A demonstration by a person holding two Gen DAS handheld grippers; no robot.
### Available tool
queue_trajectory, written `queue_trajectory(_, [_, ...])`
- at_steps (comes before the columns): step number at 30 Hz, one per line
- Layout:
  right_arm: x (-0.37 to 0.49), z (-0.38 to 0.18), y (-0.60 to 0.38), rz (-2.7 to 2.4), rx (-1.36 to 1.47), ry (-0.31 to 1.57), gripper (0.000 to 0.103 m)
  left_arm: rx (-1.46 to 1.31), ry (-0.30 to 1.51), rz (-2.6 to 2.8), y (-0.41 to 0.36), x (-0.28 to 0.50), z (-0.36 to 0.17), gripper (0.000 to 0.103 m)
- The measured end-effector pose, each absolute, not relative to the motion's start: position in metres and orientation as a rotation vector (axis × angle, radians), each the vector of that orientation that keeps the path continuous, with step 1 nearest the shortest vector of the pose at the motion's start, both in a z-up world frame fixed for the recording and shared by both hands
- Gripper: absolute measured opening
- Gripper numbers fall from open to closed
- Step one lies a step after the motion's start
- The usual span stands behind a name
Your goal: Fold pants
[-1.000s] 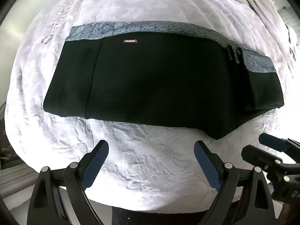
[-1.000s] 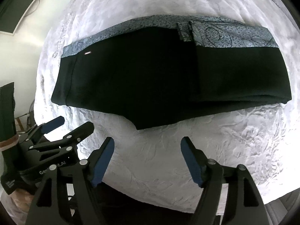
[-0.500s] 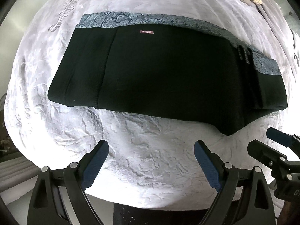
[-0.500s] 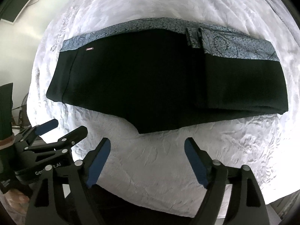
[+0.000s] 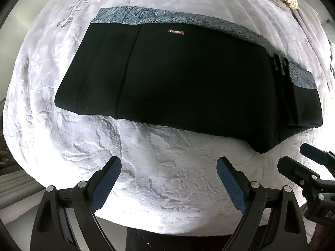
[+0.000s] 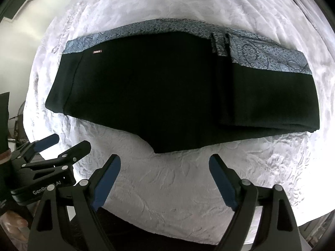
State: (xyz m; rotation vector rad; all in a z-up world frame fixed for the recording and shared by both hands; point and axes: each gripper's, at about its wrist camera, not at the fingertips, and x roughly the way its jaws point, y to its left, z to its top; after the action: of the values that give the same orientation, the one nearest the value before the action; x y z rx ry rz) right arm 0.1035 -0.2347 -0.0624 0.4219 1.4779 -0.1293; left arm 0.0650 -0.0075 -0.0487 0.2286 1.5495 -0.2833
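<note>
- Left wrist view: the left gripper [image 5: 169,179] hangs wide open and empty over the white textured bedspread [image 5: 167,188], on the near side of the folded black pants with a blue-grey patterned waistband [image 5: 188,79].
- Right wrist view: the right gripper [image 6: 164,174], near the pants' [image 6: 167,92] pointed corner, has just been opening with nothing between its jaws; the fold looks released and finished.

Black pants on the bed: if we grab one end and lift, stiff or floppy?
Probably floppy: the black pants lie flat in soft folded layers, so a lifted end would likely drape and unfold. The knit looks thick, so likely fairly heavy. The textured white bedspread probably grips it.
</note>
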Motion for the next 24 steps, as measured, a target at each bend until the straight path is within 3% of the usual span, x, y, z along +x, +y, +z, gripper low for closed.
queue_trajectory(5, [0.106, -0.066, -0.235, -0.139, 0.422, 1.489, 0.089, 0.221, 1.556, -0.276, -0.003, 0.068, -0.053, 0.093])
queue_trajectory(8, [0.107, -0.069, -0.234, -0.144, 0.429, 1.497, 0.103, 0.218, 1.559, -0.273, -0.001, 0.07, -0.056, 0.093])
queue_trajectory(24, [0.107, -0.078, -0.232, -0.13, 0.449, 1.539, 0.103, 0.19, 1.573, -0.257, 0.013, 0.086, -0.071, 0.093])
